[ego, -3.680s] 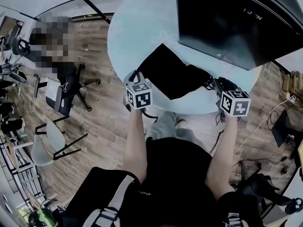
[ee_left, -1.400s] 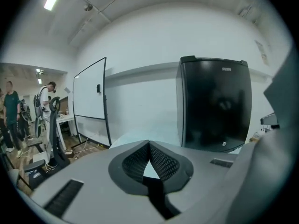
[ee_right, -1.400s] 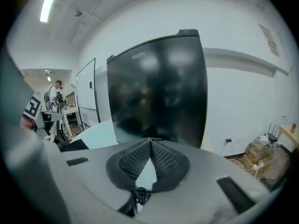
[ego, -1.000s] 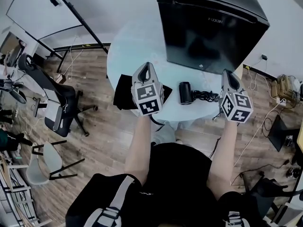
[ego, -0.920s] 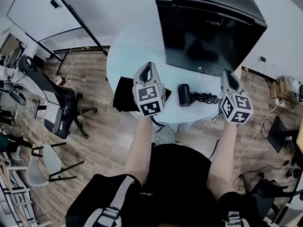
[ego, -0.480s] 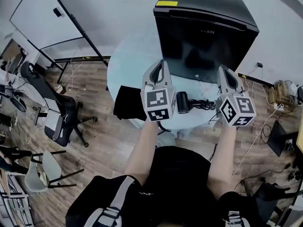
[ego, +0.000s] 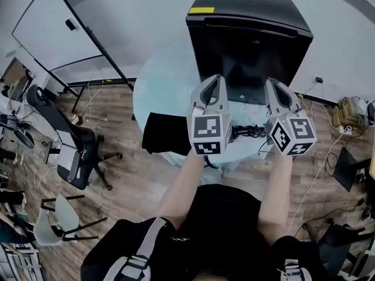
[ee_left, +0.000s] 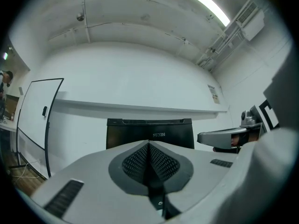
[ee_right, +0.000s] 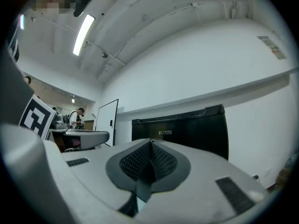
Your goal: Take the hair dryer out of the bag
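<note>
The black bag (ego: 167, 133) lies flat on the round pale-blue table (ego: 161, 81), left of my grippers. Only the hair dryer's black cord (ego: 249, 132) shows on the table between the two marker cubes; the left cube hides its body. My left gripper (ego: 215, 78) and right gripper (ego: 271, 82) are raised side by side above the table's near edge, pointing level at the black mini fridge (ego: 252, 45). The left gripper view has its jaws (ee_left: 149, 146) pressed together with nothing in them. The right gripper's jaws (ee_right: 150, 143) are likewise shut and empty.
The mini fridge (ee_left: 149, 132) fills the back of the table and faces both grippers. A whiteboard on a stand (ego: 53, 28) is at the far left. An office chair (ego: 76, 151) and a grey chair (ego: 61, 215) stand on the wood floor at left. Cables (ego: 345, 127) lie at right.
Both grippers rose from over the table and tilted up to level. The left one also moved right, and its cube now covers the hair dryer, which showed before. Both stayed shut.
</note>
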